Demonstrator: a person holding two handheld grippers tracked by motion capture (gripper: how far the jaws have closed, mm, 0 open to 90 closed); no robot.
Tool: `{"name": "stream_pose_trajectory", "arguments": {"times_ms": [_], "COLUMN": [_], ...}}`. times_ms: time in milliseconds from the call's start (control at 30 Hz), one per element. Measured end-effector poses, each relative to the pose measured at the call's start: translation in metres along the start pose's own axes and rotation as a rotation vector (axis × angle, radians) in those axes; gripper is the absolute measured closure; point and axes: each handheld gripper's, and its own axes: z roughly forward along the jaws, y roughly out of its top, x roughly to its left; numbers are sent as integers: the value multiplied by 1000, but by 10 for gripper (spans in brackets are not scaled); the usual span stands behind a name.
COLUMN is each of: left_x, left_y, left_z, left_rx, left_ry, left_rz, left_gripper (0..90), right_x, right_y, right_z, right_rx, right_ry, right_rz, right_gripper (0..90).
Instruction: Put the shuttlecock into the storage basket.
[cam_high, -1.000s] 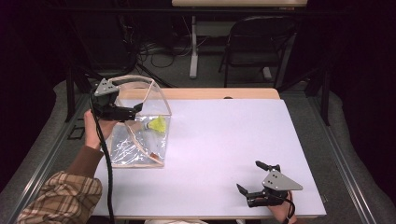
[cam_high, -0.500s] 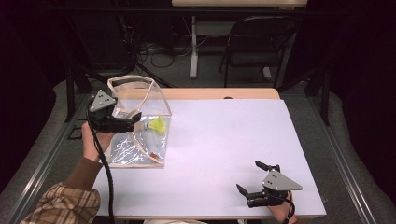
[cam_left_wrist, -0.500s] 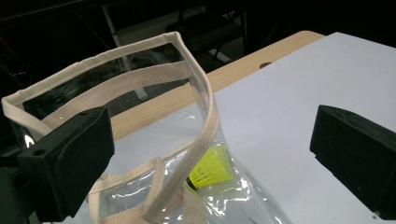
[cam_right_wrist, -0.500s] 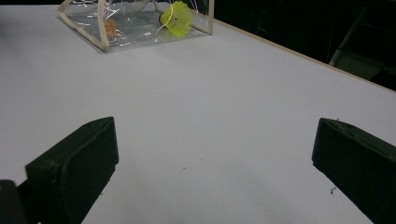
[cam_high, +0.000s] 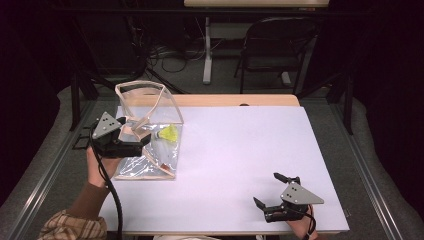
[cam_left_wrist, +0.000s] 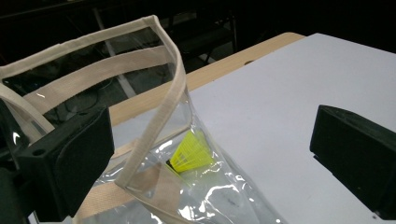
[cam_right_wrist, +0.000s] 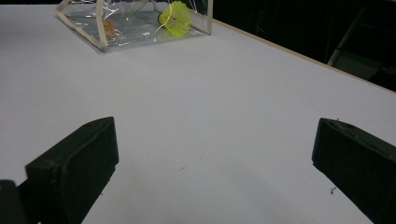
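Note:
A clear plastic tote bag (cam_high: 131, 89) with beige trim stands at the left of the white tabletop (cam_high: 240, 145), its mouth held up. Inside lie a yellow shuttlecock (cam_high: 169, 133) and a small orange item (cam_high: 162, 165). My left gripper (cam_high: 137, 134) sits at the bag's left side, open, and the beige rim strap (cam_left_wrist: 154, 93) runs between its wide jaws above the shuttlecock (cam_left_wrist: 191, 151). My right gripper (cam_high: 267, 189) rests open near the table's front right, with nothing between its fingers. Far ahead of the right gripper (cam_right_wrist: 215, 154) are the bag (cam_right_wrist: 100, 28) and shuttlecock (cam_right_wrist: 175, 17).
A wooden strip (cam_high: 215, 100) edges the table's far side. Beyond it stand a folding chair (cam_high: 272, 45), a white table leg (cam_high: 206, 50) and floor cables (cam_high: 165, 52). Grey floor runs along both table sides.
My left gripper has dropped from the bag's top rim to lower on its left side, nearer the person. The bag still stands. The right gripper has not moved.

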Motion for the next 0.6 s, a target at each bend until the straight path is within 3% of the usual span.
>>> {"name": "stream_pose_trajectory", "arguments": {"times_ms": [400,600], "left_x": [-10,-15], "left_y": [-28,-48], "left_z": [-11,-14], "left_rx": [-25,-33], "left_ry": [-20,-6], "left_rz": [-29,-61], "left_gripper": [0,0], "right_x": [0,0], "right_y": [-1,0], "right_z": [1,0], "right_rx": [2,5], "right_ry": [-3,-4], "right_rz": [-1,-2], "right_gripper": [0,0]}}
